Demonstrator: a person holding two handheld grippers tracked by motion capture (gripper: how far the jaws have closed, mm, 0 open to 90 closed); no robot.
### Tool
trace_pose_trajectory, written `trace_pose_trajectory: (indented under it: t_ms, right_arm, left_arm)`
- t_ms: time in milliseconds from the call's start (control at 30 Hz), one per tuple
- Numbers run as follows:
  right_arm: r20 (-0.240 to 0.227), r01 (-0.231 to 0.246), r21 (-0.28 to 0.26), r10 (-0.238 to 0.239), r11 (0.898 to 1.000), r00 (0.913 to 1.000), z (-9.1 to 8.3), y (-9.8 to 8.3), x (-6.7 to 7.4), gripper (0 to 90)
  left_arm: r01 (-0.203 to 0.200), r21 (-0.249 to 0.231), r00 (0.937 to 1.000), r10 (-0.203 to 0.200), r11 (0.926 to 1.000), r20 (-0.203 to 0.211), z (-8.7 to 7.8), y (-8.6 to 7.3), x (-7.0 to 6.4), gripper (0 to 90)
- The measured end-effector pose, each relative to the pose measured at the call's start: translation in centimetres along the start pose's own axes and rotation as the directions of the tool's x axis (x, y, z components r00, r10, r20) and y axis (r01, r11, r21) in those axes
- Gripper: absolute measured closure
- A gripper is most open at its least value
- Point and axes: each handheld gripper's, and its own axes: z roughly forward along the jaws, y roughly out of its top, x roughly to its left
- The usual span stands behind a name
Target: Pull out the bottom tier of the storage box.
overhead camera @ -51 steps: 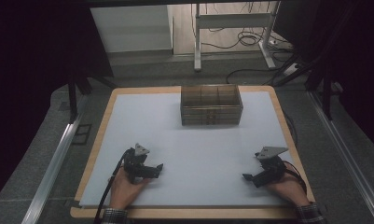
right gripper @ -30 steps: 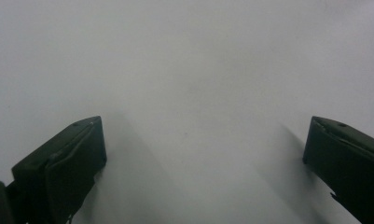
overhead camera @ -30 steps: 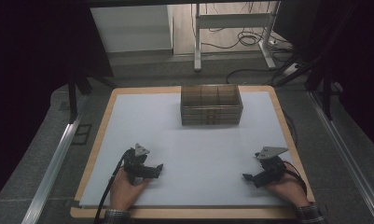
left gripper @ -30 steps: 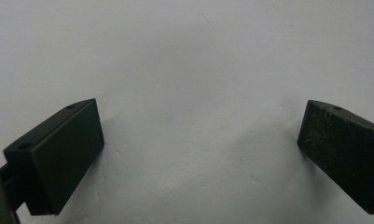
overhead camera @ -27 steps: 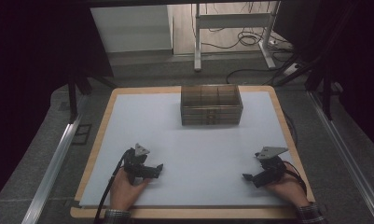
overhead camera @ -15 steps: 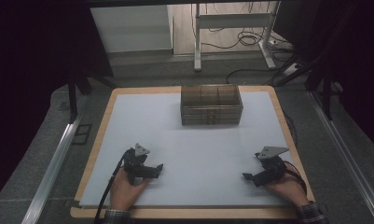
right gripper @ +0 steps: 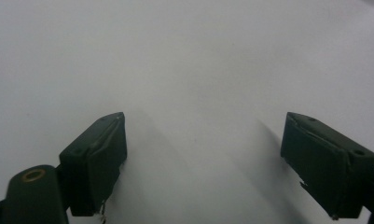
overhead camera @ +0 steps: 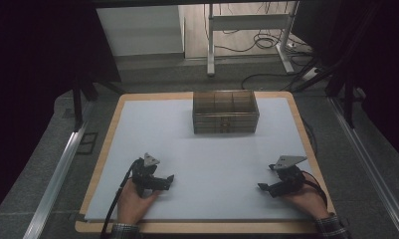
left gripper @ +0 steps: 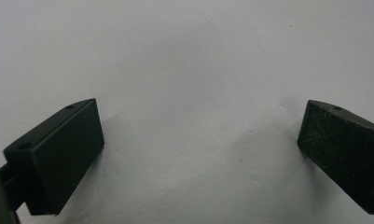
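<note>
Both hands unmoved; right gripper [right gripper: 203, 163] jaws just closing slightly, nothing between.

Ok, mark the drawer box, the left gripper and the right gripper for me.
drawer box [overhead camera: 225, 123]: high view, on its front face.
left gripper [overhead camera: 170, 179]: high view, between its fingertips, over the white sheet.
right gripper [overhead camera: 262, 187]: high view, between its fingertips, jaws apart with nothing between them.
</note>
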Motion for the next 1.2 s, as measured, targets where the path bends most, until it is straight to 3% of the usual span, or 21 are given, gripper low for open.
trace_pose_trajectory:
  t_ms: [367, 733, 1200]
  right_arm:
    - [0.045, 0.027, -0.009, -0.027, 1.0, 0.9986, -0.1, 1.0, 0.2, 21.8]
    - [0.059, 0.047, 0.012, -0.048, 0.999, 0.9971, 0.1, 1.7, 0.3, 23.5]
    - [0.106, 0.114, 0.02, -0.116, 0.993, 0.9876, 0.4, 2.9, 0.5, 30.2]
  left_arm:
    - [0.0, 0.0, 1.0, 0.0, 1.0, 0.0, 0.0, 0.0, 0.0, 0.0]
    - [0.0, 0.0, 1.0, 0.0, 1.0, 0.0, 0.0, 0.0, 0.0, 0.0]
    - [0.0, 0.0, 1.0, 0.0, 1.0, 0.0, 0.0, 0.0, 0.0, 0.0]
